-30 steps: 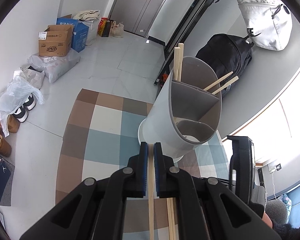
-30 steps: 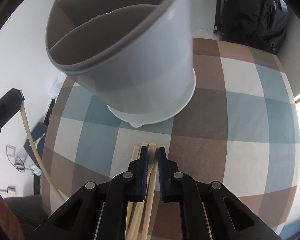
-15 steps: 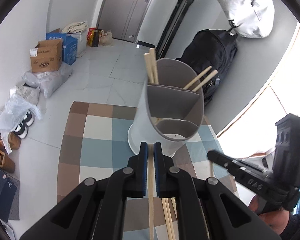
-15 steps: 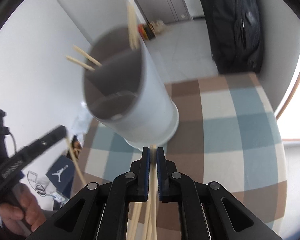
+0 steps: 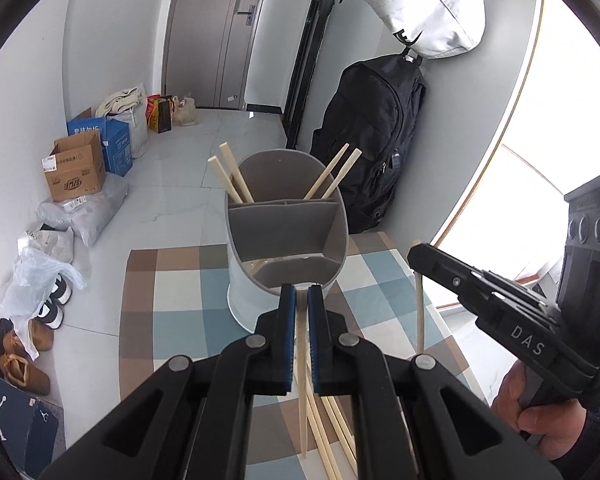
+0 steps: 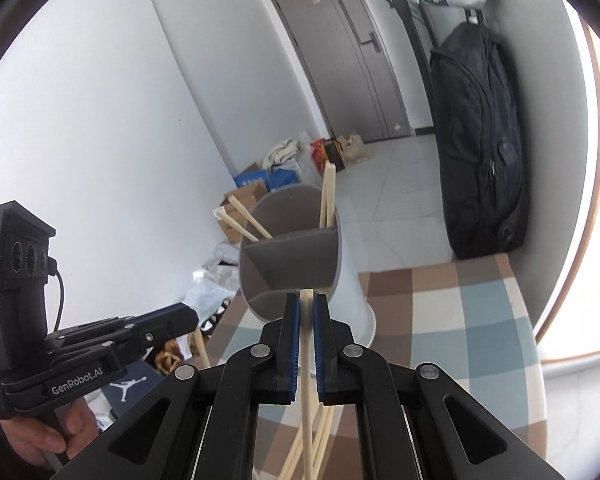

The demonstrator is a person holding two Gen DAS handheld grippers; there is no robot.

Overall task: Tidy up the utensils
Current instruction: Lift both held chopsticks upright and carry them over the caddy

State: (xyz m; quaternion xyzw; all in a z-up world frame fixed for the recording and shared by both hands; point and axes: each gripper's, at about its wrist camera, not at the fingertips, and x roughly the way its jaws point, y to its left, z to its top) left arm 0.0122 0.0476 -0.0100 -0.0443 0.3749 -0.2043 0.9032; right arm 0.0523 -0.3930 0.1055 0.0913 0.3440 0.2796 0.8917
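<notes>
Checked tablecloth [image 5: 180, 320] | left jaws clenched on chopstick [image 5: 301, 360] | right jaws clenched on chopstick [image 6: 307, 360], before holder [image 6: 292, 248]

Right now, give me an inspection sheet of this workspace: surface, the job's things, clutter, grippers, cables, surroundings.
Surface: checked cloth in brown, blue and cream on a table.
Job's things: grey divided utensil holder stands upright; two chopstick pairs lean in its rear compartments, near compartment looks empty. Loose chopsticks lie on the cloth.
Clutter: nothing seen on the cloth besides these.
Grippers: left gripper shut on one chopstick; right gripper shut on another chopstick. Both are raised in front of the holder.
Cables: a black cable on the left gripper's camera block.
Surroundings: black backpack, white bag, cardboard boxes, shoes, grey door.
</notes>
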